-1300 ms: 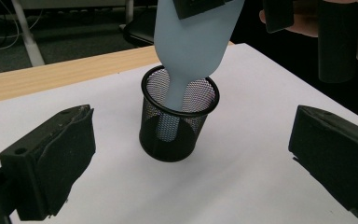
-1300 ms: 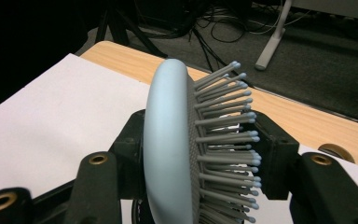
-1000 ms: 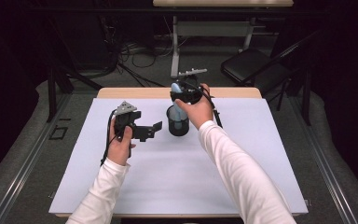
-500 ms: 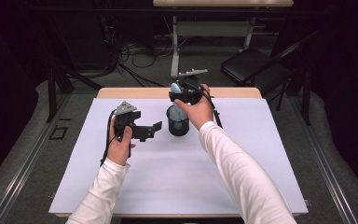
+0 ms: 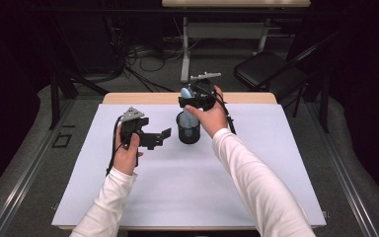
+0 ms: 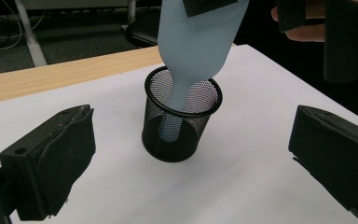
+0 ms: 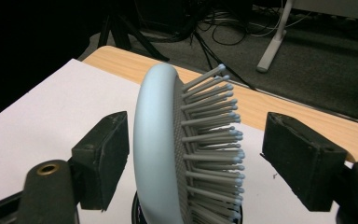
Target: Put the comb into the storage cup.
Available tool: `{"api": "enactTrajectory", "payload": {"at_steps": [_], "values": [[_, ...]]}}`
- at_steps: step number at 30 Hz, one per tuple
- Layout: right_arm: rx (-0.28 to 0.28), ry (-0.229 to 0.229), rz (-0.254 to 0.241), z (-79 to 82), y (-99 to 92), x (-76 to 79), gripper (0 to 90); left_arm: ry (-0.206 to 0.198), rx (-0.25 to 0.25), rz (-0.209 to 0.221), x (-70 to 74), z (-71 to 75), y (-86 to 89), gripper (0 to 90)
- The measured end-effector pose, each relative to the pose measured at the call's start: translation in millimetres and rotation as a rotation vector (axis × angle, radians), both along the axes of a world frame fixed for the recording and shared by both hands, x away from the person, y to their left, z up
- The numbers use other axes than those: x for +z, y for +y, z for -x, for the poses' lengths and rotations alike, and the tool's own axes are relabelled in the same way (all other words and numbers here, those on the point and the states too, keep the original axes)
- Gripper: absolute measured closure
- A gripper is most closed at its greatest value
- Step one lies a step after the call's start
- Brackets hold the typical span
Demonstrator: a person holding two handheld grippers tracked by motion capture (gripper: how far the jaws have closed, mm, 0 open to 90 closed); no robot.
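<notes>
Hairbrush (image 7: 168, 149) stands handle-down in the black mesh cup (image 6: 181, 122), its pale blue head rising well above the rim and leaning a little toward one side. The cup sits on the white table cover (image 5: 187, 187), near the far wooden edge and between the 2 hands.

The right gripper (image 7: 214, 149) is poised over the brush head. Its jaws have just been opening — the head is between them, yet in the right gripper view both pads stand clear of it, one off the smooth back, the other off the bristle tips. So nothing is clamped; the brush rests on the cup alone. The left gripper (image 6: 186, 163) waits low on the table just beside the cup, jaws wide apart and holding nothing.

As for handling, the brush looks light and stiff, a hard plastic shell with a glossy back that would likely slip under smooth pads. The bristles probably flex, so a pinch across back and bristles would be springy and uncertain. A surer hold is likely across the 2 edges of the head, or at the narrow neck just above the rim. The cup seems light too, and top-heavy with the brush in it — a sideways nudge could tip it, so steadying its wall is sensible.
</notes>
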State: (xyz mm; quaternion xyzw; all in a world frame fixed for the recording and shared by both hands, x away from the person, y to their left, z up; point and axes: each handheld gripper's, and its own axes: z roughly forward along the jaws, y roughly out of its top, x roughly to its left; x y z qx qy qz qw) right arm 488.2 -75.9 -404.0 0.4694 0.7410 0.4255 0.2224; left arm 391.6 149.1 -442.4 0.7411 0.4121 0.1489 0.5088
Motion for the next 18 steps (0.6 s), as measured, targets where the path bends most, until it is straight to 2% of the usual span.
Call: {"api": "enactTrajectory", "payload": {"at_steps": [5, 7, 11, 18], "values": [[-0.005, 0.001, 0.020, 2.0, -1.8, 2.5, 14.9, -0.001, -0.001, -0.002, 0.3, 0.6, -0.4, 0.6], [-0.004, 0.002, 0.021, 2.9, -2.8, 3.5, 14.6, -0.002, -0.001, 0.001, 0.4, 0.6, -0.1, 0.6], [-0.012, -0.011, -0.004, 4.0, -5.4, 4.9, 14.5, -0.001, 0.000, 0.002, 0.4, 0.3, 0.0, 0.6], [-0.032, -0.023, -0.018, 6.5, -8.6, 8.5, 14.2, -0.003, 0.003, 0.003, 0.7, 0.1, 1.3, 0.6]]}}
